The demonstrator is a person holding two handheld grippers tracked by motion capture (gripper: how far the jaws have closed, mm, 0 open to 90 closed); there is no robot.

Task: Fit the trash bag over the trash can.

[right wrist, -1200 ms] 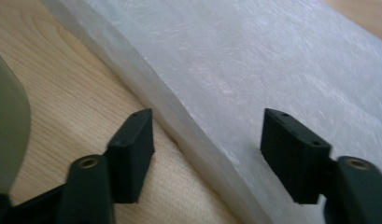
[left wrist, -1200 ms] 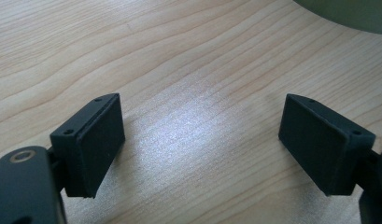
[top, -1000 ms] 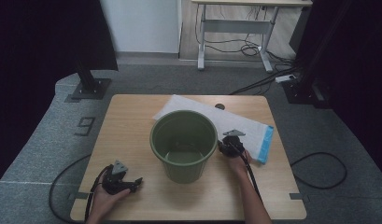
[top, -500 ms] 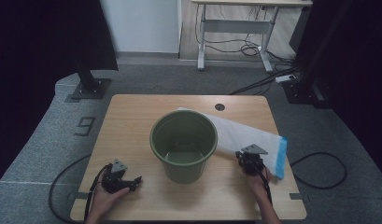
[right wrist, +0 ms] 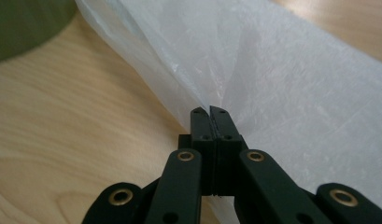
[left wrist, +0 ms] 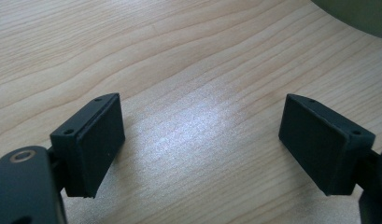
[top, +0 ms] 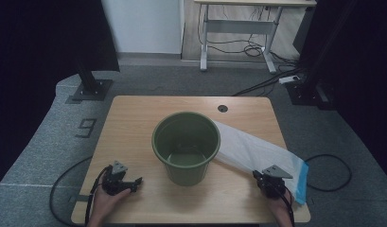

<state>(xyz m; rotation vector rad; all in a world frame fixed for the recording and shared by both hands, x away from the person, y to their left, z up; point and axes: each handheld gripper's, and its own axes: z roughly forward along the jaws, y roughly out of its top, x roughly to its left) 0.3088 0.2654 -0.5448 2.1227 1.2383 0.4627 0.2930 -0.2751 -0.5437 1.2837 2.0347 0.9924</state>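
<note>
Right gripper view: jaws pinching plastic bag (right wrist: 291, 93)

Our left hand (top: 102, 203) comes in at the near left corner of the bench (top: 134, 113) and grips the left tool (top: 122, 182), which lies low over the wood and points along the bench's near edge. Its jaws stand wide apart with bare wood between them. Our right hand (top: 281, 205) sits at the bench's near right corner with the right tool (top: 267, 182), whose jaws are pressed together, pinching a fold of the white plastic bag (right wrist: 291, 79).
</note>
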